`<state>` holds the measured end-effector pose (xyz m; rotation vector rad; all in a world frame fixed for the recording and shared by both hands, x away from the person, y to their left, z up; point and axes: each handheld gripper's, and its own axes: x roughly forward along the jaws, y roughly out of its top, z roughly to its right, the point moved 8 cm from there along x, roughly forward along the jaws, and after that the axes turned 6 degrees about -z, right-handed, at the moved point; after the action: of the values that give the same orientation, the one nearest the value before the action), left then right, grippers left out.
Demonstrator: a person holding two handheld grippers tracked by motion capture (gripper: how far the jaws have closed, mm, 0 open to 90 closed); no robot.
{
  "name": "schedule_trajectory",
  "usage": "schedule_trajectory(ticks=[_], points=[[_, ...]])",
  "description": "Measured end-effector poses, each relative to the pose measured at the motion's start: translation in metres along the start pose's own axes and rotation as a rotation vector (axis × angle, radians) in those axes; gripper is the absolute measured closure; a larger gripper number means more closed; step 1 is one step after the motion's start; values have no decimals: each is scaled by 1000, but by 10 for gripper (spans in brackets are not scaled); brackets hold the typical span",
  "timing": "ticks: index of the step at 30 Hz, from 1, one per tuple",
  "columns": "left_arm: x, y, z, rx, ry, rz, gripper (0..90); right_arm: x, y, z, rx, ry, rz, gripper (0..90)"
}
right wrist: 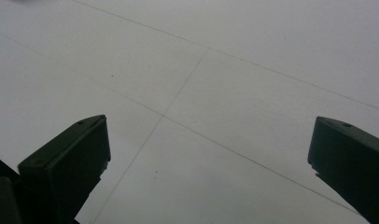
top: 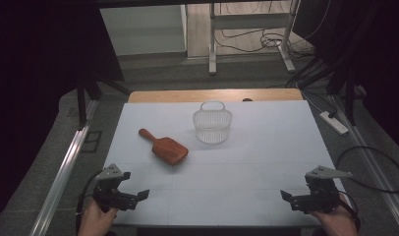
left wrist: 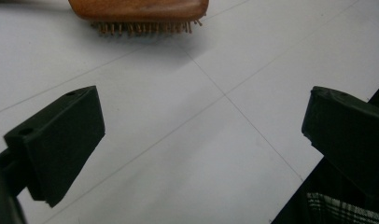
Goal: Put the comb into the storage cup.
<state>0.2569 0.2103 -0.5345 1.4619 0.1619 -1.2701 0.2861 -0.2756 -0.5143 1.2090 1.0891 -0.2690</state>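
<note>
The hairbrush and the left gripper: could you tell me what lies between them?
Nothing: bare white table separates the left gripper from the hairbrush, as the left gripper view shows.

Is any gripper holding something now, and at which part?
Nothing is held. The left gripper and right gripper are open, apart from the wooden hairbrush and basket.

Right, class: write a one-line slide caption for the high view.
Two open grippers, left and right, wait near a wooden hairbrush and white basket.
</note>
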Motion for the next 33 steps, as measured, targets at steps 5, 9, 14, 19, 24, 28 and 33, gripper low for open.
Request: schedule_trajectory(ticks=[5,9,14,19,24,28,33], points=[[3,6,-3,10,-2,-1,0,0,0,0,0,-1,-2,0],[6,8,-4,13,-7,-8,0,1,0,0,-4,-6,-7,0],[8,11,-5,3,-16,-20,0,1,0,-1,-11,-5,-10,0],[9,18,-8,1,-7,-19,0,1,-1,-1,-14,-6,-14,0],[12,23,-10,4,-8,-24,0,1,-1,-1,-13,-7,-14,0],[14,28,-11,-1,-19,-29,0,1,-1,-1,-14,-6,-17,0],[16,36,-15,0,-24,-21,0,2,-1,-1,-14,-6,-17,0]])
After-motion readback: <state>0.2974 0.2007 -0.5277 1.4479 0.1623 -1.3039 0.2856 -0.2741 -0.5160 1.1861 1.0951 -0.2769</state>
